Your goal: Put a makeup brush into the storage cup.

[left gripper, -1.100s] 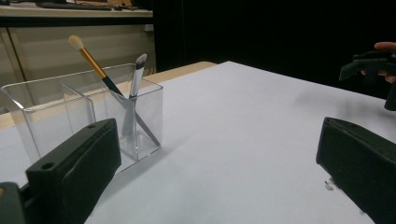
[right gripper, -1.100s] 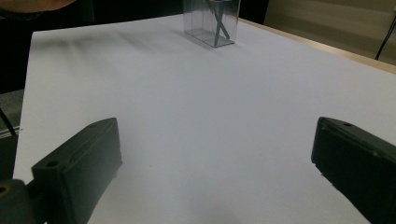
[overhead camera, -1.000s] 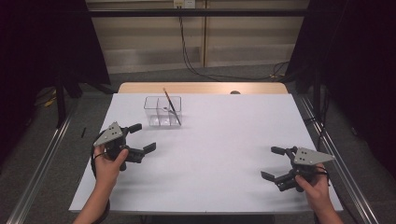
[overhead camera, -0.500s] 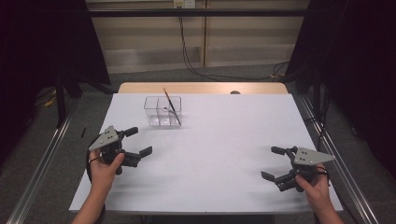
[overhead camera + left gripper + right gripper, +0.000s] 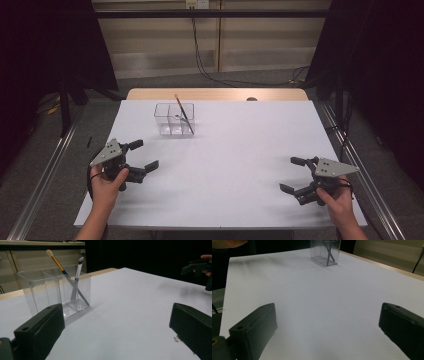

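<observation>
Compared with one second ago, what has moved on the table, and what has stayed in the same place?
The left tool has drawn back toward the person's edge of the white table, away from the clear plastic compartment box, with its jaws open and empty as before. Nothing was grasped or released. The right tool stayed open in its place, and the box with its two brushes did not move.
</observation>
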The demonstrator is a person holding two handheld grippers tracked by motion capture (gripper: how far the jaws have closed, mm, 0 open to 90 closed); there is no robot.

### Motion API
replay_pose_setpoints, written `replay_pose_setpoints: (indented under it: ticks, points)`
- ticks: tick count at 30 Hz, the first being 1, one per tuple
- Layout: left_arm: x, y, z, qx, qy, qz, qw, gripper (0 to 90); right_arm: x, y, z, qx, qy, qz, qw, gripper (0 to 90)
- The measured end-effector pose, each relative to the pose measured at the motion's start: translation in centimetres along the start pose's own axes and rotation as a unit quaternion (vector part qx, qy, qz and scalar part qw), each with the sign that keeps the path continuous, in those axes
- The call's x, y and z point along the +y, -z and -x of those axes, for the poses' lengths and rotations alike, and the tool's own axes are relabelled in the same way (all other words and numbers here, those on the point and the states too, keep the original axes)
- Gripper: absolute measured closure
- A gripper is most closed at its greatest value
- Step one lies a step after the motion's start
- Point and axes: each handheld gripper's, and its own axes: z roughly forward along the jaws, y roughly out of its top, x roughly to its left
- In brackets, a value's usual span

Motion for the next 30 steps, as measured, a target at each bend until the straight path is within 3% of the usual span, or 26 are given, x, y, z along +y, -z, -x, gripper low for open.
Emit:
replay_pose_setpoints:
  ticks: [14,30]
  points:
    - [-0.7,0.4,0.4,-0.001,-0.002,-0.005,1.0,0.0,0.0,0.1,0.0,0.0,0.001,0.001,1.0,1.1]
    - [-0.7,1.2,0.7,0.004,-0.002,0.008,1.0,0.0,0.0,0.2,0.0,-0.002,0.002,0.002,1.0,1.1]
